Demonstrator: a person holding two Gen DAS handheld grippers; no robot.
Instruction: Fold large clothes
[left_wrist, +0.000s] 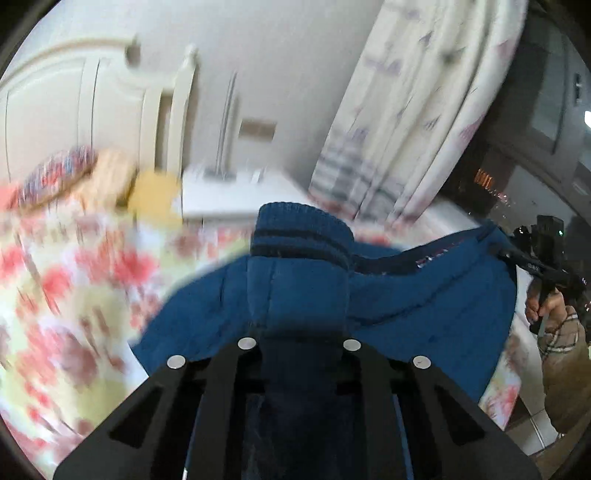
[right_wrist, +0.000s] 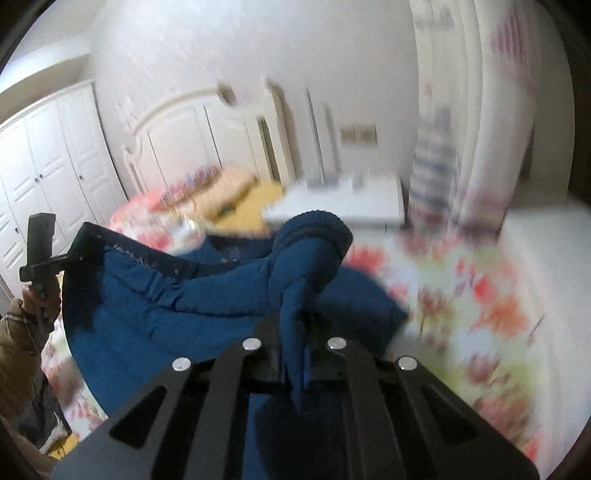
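**Blue jacket lifted over the flowered bed**

The bed (right_wrist: 480, 295) fills the room's lower half, its cover printed with red and pink flowers on pale yellow, blurred in both views. White wardrobes (right_wrist: 48, 166) line the far left wall, and a white headboard (right_wrist: 177, 136) stands at the far end of the bed. A pale curtain (left_wrist: 424, 110) hangs at the far right, with a small white nightstand (right_wrist: 343, 206) beside it.

The blue padded jacket (left_wrist: 424, 295) hangs spread between the two tongs, raised above the near part of the bed. Its ribbed cuffs, one with dark stripes (left_wrist: 295, 236), flop over just ahead of each tool.

The left tongs (left_wrist: 299, 332) are pinched tight on a fold of the jacket at its left end. The right tongs (right_wrist: 299, 339) are likewise clamped on jacket fabric at the right end. A hand (left_wrist: 546, 306) in a tan plaid sleeve grips the right tool's handle.
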